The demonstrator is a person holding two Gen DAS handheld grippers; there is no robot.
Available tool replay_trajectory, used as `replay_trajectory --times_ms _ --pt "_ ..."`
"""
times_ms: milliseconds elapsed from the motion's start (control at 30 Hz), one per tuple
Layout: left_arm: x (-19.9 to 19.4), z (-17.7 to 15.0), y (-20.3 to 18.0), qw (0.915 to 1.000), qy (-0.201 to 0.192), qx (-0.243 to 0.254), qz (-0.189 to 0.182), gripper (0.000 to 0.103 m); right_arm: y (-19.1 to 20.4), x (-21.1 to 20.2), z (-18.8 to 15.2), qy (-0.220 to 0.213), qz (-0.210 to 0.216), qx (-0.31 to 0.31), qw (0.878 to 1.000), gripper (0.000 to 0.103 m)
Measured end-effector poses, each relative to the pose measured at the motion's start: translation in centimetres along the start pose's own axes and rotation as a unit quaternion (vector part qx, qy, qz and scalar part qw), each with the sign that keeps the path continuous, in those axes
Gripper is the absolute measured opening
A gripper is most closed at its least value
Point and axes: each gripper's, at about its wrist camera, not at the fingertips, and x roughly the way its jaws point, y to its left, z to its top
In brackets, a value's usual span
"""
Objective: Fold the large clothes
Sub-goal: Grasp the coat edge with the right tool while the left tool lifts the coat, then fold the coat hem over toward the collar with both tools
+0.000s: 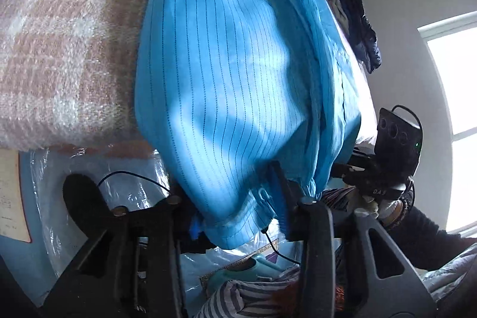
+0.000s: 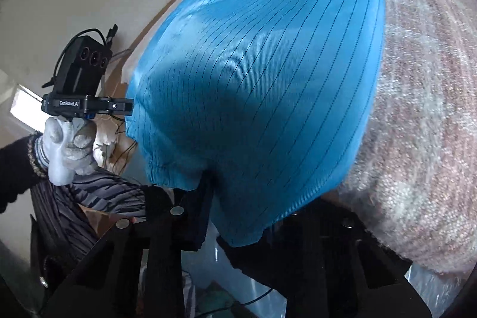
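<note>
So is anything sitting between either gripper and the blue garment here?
No. The left gripper and the right gripper each already have the hem of the blue garment between their fingers, over the pink blanket. Nothing visible intervenes.

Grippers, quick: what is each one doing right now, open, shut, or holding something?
Left gripper: shut on the hem of the blue pinstriped fabric garment.
Right gripper: shut on the same garment's hem.

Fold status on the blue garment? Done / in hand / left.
Done: the blue pinstriped garment is laid over the pink-and-white fuzzy blanket. In hand: left gripper and right gripper each clamp its near hem. Left: no finished fold visible; hem still needs carrying across.
</note>
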Motion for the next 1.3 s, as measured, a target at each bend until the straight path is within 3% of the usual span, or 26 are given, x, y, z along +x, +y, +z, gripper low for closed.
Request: replay_trajectory --times_ms 100,300,500,633,800,1033,1300 --pt "-0.7 -0.2 -0.7 1.0 0.0 0.01 -0.001 0.014 0.1 -1.0 -0.4 -0.004 0.049 0.022 0.999 0.006" --pt "-2.9 -0.6 -2.4 0.9991 -0.025 0.006 -0.035 0.008 -0.3 -3.9 -1.0 -0.028 0.142 0.083 0.986 0.004" --pt "-4.1 -0.3 -4.0 0.9967 -0.045 -0.025 -0.063 0.006 -0.7 -4.9 -1.6 -0.039 0.191 0.148 0.97 0.004" --pt "-6.2 0.9 -5.3 0.9935 -0.079 -0.021 -0.079 0.005 -0.7 -6.1 -1.5 -0.054 0.211 0.176 0.96 0.004" --pt "-7.8 3.4 -7.5 0.9898 -0.115 -0.012 -0.084 0.005 0.1 -8.0 0.8 -0.079 0.213 0.178 0.958 0.003" --pt "-8.3 8.2 -8.1 0.9843 -0.158 -0.031 -0.072 0.005 0.4 -9.9 5.8 -0.101 0.164 0.154 0.969 0.003" --pt "-6.2 15.2 -6.9 0.9844 -0.161 -0.063 -0.033 0.005 -4.0 -10.9 11.5 -0.114 0.103 0.169 0.974 0.003"
